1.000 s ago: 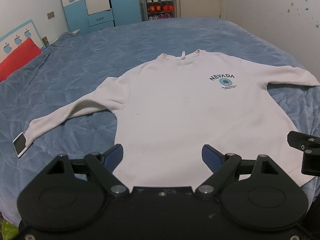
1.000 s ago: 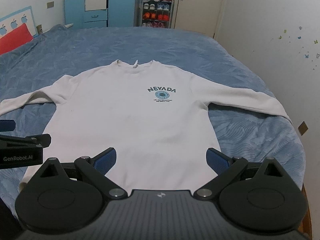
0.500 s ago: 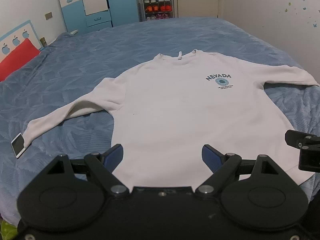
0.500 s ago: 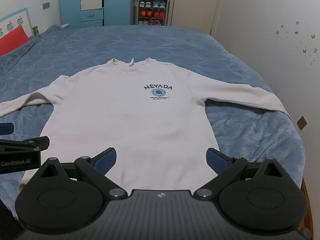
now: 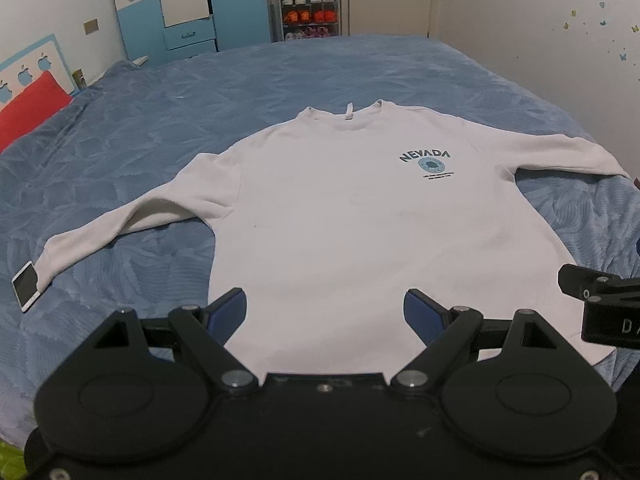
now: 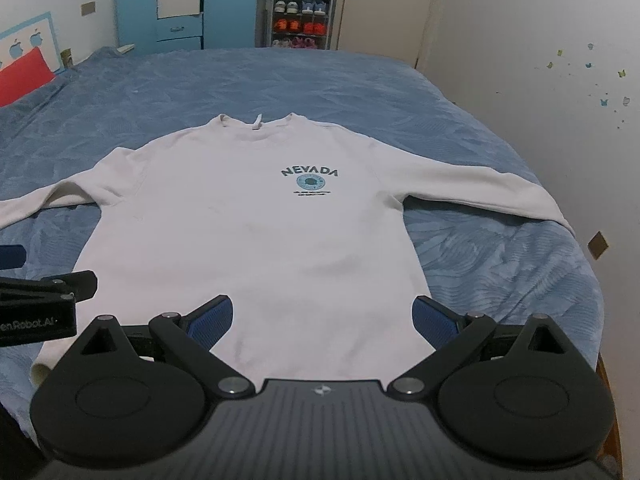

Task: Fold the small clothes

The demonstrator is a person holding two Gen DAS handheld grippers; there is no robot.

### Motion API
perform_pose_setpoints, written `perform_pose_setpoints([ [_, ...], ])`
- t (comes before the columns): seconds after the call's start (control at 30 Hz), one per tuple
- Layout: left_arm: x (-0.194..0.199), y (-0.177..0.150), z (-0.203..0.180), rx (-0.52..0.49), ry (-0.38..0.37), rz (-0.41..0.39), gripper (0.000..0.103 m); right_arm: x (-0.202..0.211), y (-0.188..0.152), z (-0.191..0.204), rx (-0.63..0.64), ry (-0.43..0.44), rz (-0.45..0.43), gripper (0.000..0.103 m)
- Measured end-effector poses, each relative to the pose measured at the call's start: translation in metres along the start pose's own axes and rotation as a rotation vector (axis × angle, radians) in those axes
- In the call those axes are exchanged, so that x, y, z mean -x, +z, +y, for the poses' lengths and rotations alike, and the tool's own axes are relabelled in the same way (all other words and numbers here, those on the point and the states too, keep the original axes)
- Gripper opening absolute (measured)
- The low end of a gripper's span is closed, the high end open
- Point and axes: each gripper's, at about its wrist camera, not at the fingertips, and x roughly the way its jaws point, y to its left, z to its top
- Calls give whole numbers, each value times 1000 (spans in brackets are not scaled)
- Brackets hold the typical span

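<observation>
A white long-sleeved sweatshirt [image 5: 340,216] is laid flat, front up, on a blue bedspread [image 5: 280,76], with both sleeves stretched out to the sides and the collar pointing away from the cameras. The hem lies nearest the two grippers.

The left gripper [image 5: 325,312] is held above the hem with its jaws spread wide and nothing between them; its blue pads [image 5: 226,312] are seen over the lower left part of the garment. The right gripper [image 6: 322,318] is likewise held with jaws spread and empty over the lower edge. Each gripper is caught at the edge of the other's view.

A white phone [image 5: 26,286] lies on the bedspread, touching the cuff of the left sleeve. A red pillow [image 5: 28,108] rests at the far left of the bed. Behind the bed, a blue and white wardrobe [image 5: 180,4], a shoe rack [image 5: 308,8] filled with shoes and a door [image 6: 380,8] are seen. Small butterfly stickers [image 6: 600,76] are scattered on the right wall.

On the chest, "NEVADA" [image 6: 310,171] is printed in dark letters above a round teal emblem; the small lines beneath cannot be read. On the side of the left gripper, in the right wrist view, part of "GenRobot.AI" [image 6: 28,325] is legible.
</observation>
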Motion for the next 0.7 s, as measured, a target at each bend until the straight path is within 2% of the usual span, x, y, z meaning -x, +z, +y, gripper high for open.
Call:
perform_pose_setpoints([
  [0.23, -9, 1, 4, 22, -12, 1, 88, -7, 3, -7, -46, 0, 12, 103],
  [0.7, -9, 0, 7, 39, -21, 6, 88, -12, 4, 0, -14, -6, 22, 103],
])
